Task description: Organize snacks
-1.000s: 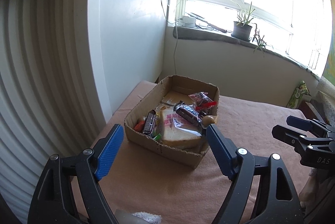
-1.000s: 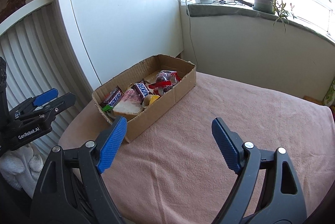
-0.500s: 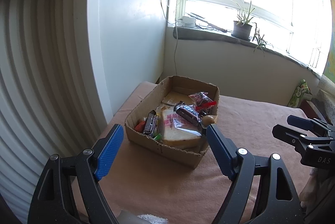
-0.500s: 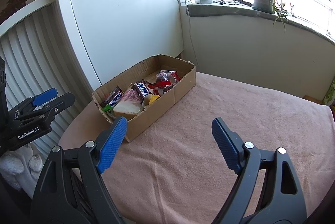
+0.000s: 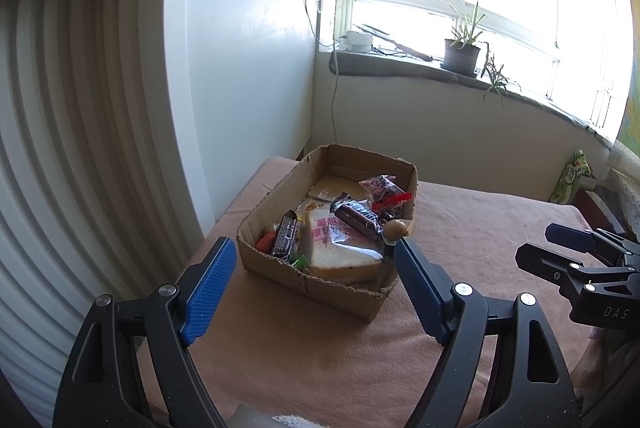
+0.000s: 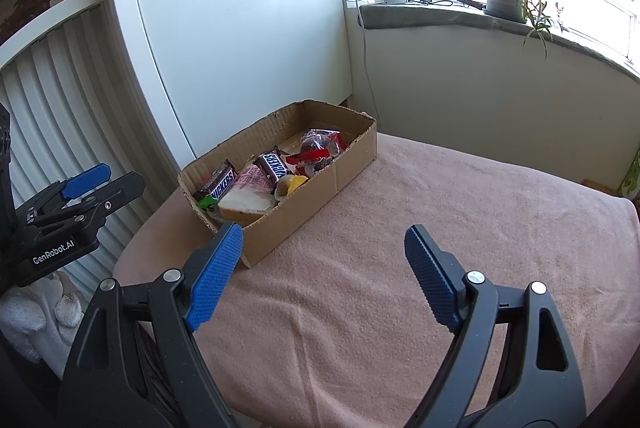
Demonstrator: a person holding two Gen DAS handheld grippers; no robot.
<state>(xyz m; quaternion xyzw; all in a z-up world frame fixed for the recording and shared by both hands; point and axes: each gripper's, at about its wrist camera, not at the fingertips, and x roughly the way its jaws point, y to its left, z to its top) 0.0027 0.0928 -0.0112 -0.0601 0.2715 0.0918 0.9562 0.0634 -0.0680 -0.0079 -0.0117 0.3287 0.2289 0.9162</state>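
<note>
Reading "SNICKERS" on bars (image 6: 273,166) needs the right view.

Bare pink cloth (image 6: 420,228) lies wide open right of the cardboard box (image 6: 320,188), while the white cabinet (image 6: 240,40) crowds its left side.

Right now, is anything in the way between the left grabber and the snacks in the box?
Only the cardboard box's own near wall. The left gripper, jaws open, sits low before it, so it must go over that wall to reach the bagged bread.
</note>
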